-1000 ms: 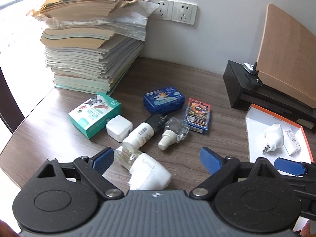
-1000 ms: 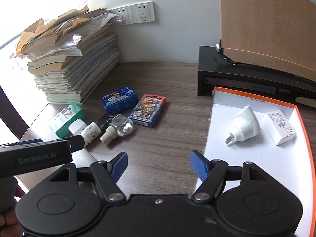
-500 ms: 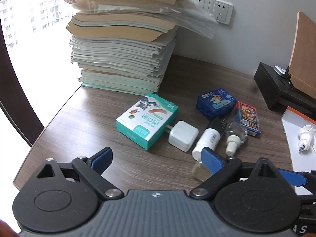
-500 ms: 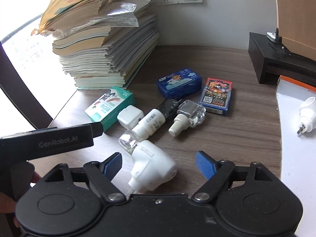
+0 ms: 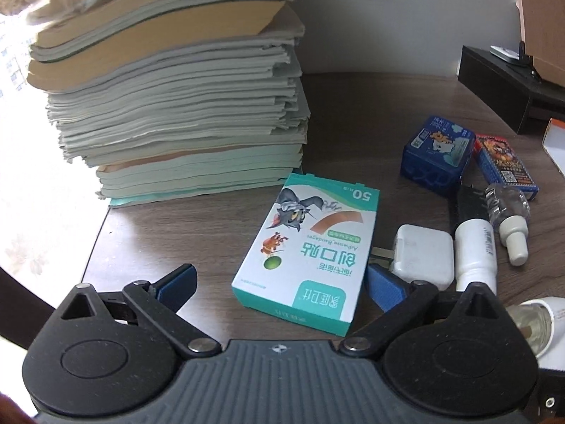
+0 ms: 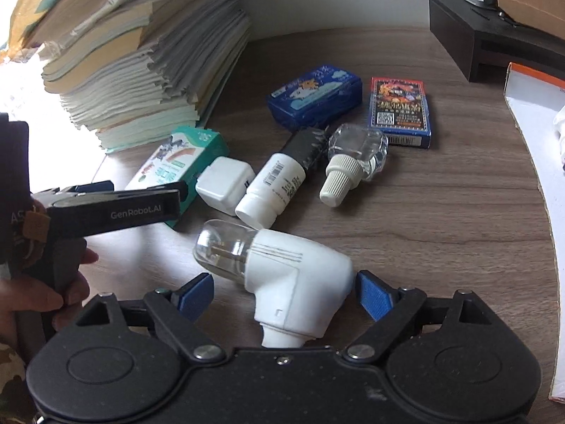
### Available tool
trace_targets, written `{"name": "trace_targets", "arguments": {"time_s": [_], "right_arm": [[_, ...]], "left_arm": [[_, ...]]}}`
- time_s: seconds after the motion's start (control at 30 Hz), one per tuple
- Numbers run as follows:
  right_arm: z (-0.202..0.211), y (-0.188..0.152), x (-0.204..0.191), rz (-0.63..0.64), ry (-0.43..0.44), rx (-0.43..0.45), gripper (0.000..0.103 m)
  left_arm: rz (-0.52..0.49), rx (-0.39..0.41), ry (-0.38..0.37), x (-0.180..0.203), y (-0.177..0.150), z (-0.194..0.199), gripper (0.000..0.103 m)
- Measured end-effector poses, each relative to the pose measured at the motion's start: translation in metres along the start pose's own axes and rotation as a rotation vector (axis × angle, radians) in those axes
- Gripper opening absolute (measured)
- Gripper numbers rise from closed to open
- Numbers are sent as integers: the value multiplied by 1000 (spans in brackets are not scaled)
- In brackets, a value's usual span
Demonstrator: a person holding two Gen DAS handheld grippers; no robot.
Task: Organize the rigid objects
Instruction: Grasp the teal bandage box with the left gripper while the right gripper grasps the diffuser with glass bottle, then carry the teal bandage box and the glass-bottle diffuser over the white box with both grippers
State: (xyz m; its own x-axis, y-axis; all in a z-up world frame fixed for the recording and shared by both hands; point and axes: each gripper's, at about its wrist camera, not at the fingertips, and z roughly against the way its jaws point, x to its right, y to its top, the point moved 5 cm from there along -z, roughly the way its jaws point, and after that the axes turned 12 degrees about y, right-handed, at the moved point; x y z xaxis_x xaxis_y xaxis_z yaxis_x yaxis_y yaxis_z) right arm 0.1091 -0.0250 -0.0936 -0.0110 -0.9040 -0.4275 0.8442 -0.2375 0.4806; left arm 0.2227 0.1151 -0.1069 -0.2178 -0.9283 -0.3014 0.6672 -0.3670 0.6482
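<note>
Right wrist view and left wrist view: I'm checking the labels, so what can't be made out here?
- White tray: cut off by the right edge in the right wrist view; contents mostly unseen.
- White plug-in device: mostly cut off at the right edge in the left wrist view.
- Small bottle: label print too small to read.

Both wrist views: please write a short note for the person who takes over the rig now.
Left tool: open, astride the bandage box, not gripping.
Right tool: open, astride the white plug-in heater, pads clear of it.
On the table: white charger, white tube, glass bottle, blue box, card pack.
Done: some white items sit in the orange-edged tray.
Left: everything else.
</note>
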Motion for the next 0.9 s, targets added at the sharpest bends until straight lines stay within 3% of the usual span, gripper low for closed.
{"name": "trace_targets", "arguments": {"time_s": [0.13,0.17,0.2,0.27,0.47,0.7,0.9], "right_arm": [[-10,-3,1,46,-21,-1,100],[-10,-2,1,69,-31,6,96],[-9,-1,1,87,-38,14,81],[-8,0,3,106,-40,20,79],[7,-3,15,120,-49,43,79],[47,6,35,134,-66,132,78],[99,16,70,109,-106,222,79]], "left_arm": [[-50,30,-19,9,1,-12,103],[-46,34,-40,11,1,-14,98],[-24,42,-67,11,2,-14,88],[12,42,-116,11,3,-13,72],[77,42,-82,12,-5,3,72],[171,69,-23,8,-10,51,71],[199,105,-40,48,1,108,72]]}}
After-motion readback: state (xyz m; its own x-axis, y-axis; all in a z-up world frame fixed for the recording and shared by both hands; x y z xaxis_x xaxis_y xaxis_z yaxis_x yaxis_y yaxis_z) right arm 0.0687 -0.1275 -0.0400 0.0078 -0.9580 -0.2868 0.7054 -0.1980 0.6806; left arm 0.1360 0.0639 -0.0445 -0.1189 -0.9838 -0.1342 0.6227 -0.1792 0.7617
